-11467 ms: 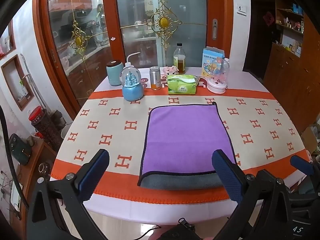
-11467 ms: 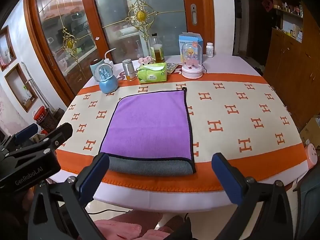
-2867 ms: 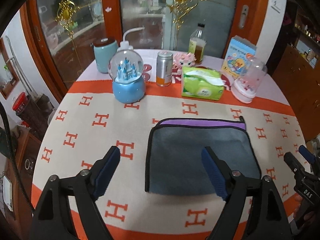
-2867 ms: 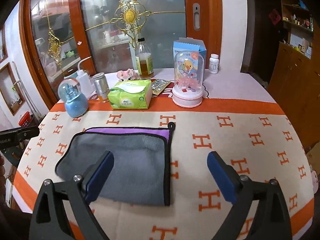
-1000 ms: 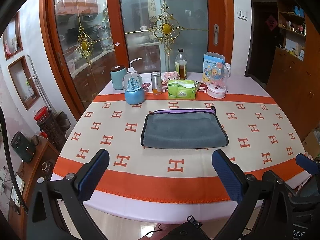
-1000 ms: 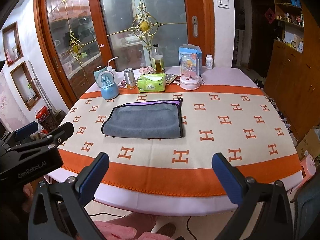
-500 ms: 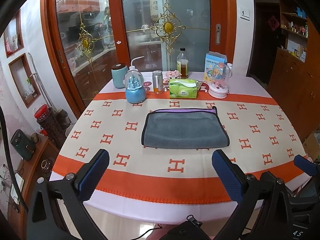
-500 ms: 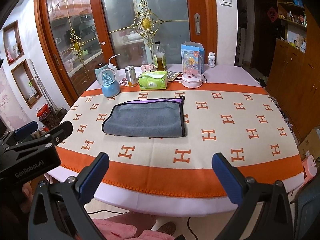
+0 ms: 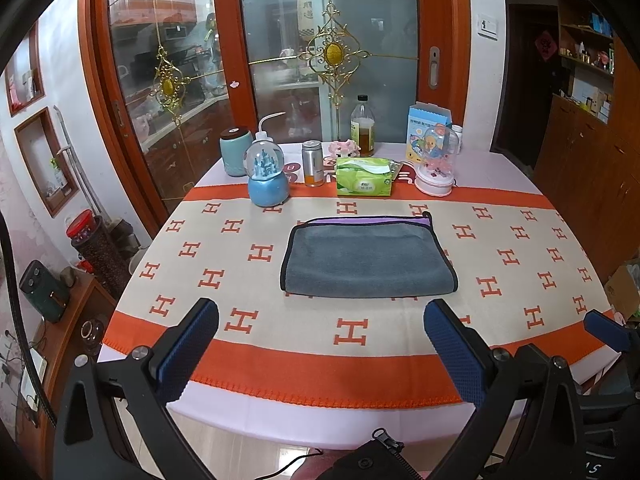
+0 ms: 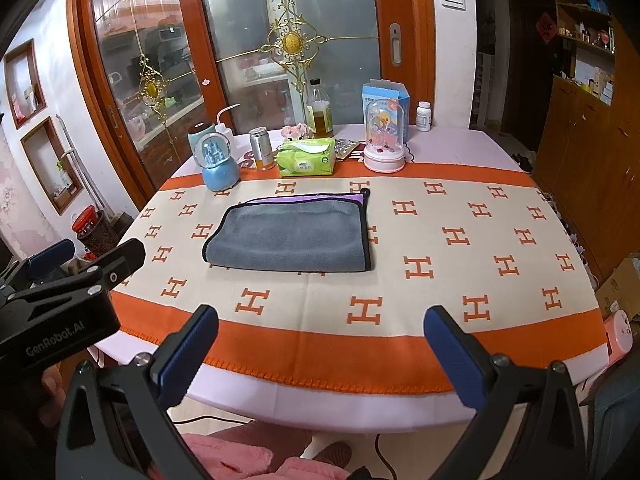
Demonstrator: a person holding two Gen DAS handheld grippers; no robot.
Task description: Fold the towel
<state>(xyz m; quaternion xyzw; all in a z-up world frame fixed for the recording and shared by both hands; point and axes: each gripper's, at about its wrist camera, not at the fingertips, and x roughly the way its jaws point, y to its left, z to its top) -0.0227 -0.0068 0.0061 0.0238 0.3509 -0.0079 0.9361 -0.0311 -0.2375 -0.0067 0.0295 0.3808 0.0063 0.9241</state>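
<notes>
The towel (image 9: 368, 258) lies folded in half on the table, grey side up, with a strip of its purple side showing along the far edge; it also shows in the right wrist view (image 10: 290, 236). My left gripper (image 9: 320, 320) is open and empty, held back over the table's near edge, well short of the towel. My right gripper (image 10: 320, 328) is open and empty too, over the near edge. The left gripper's body also shows at the left of the right wrist view (image 10: 60, 284).
The table (image 9: 280, 360) has an orange-and-cream cloth with H marks. Along its far side stand a blue snow globe (image 9: 267, 178), a can (image 9: 312, 163), a green tissue pack (image 9: 364, 176), a bottle (image 9: 362, 126), a pink dome toy (image 9: 436, 160) and a teal cup (image 9: 233, 151). Glass doors stand behind.
Since 2.9 s ago both grippers have drawn back from the towel to the table's near edge. In the last second both views have moved slightly closer; the towel lies unchanged.
</notes>
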